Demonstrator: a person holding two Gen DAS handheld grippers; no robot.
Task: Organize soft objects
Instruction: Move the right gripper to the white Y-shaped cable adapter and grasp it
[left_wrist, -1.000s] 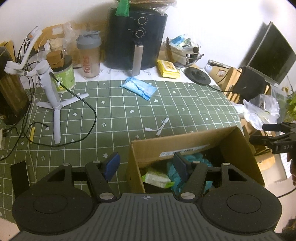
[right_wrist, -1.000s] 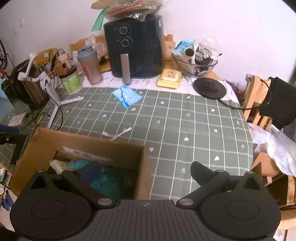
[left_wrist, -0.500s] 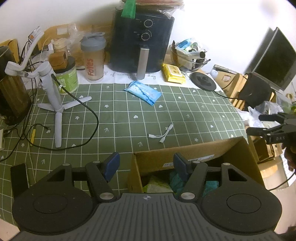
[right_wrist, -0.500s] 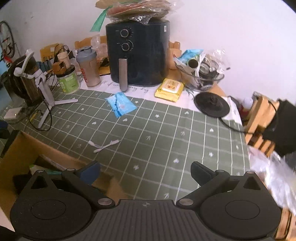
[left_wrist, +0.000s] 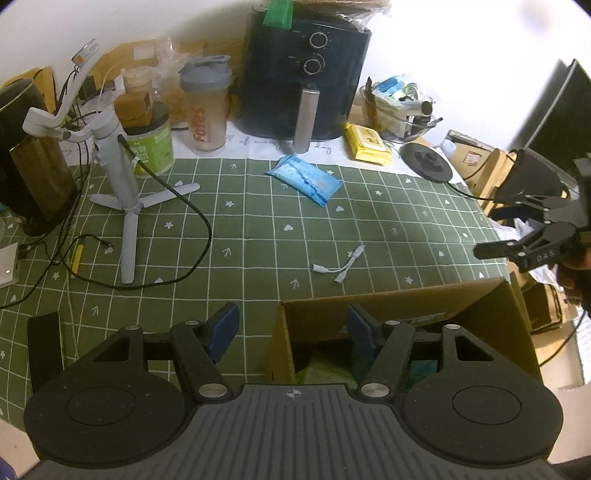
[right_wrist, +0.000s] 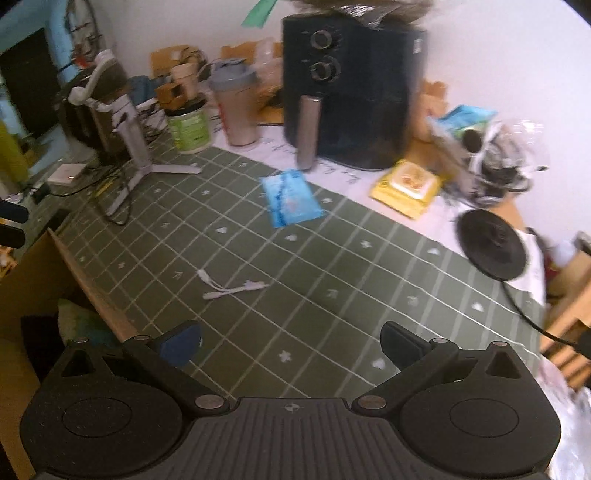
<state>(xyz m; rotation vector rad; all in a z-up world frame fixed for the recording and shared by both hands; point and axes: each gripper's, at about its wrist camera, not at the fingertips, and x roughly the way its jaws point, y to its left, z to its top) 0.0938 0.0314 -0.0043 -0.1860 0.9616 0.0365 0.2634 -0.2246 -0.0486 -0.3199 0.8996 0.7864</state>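
- My left gripper (left_wrist: 291, 325) hangs over the near-left corner of the cardboard box (left_wrist: 487, 317); jaws apart, nothing between them, left pad over the tablecloth, right pad over the box opening
- My right gripper (right_wrist: 291, 341) is over the green checked tablecloth (right_wrist: 332, 266) just right of the box (right_wrist: 33, 280); jaws spread wide, empty
- From the left camera I also see the right gripper (left_wrist: 517, 236) at the far right edge, above the table's right side, fingers apart
- Box sits at the near edge of the table, open on top; inside I make out a pale green pack (left_wrist: 325, 371) and something teal (left_wrist: 424, 369), mostly hidden behind my gripper
- Blue soft pack (left_wrist: 303, 180) lies flat on the tablecloth at the far side, just in front of the air fryer (left_wrist: 306, 70), well apart from the box
- Yellow wipes pack (left_wrist: 367, 144) lies on the white strip to the right of the air fryer, beside a glass bowl (left_wrist: 400, 110) of clutter
- White adapter cable (left_wrist: 340, 264) lies loose mid-table, between the blue pack and the box
- Left side: white tripod stand (left_wrist: 122, 177) with a black cable, green-label jar (left_wrist: 153, 146), shaker bottle (left_wrist: 204, 107)
- Black round base (left_wrist: 427, 166) sits right of the yellow pack
- Right camera view is blurred, small detail is unclear
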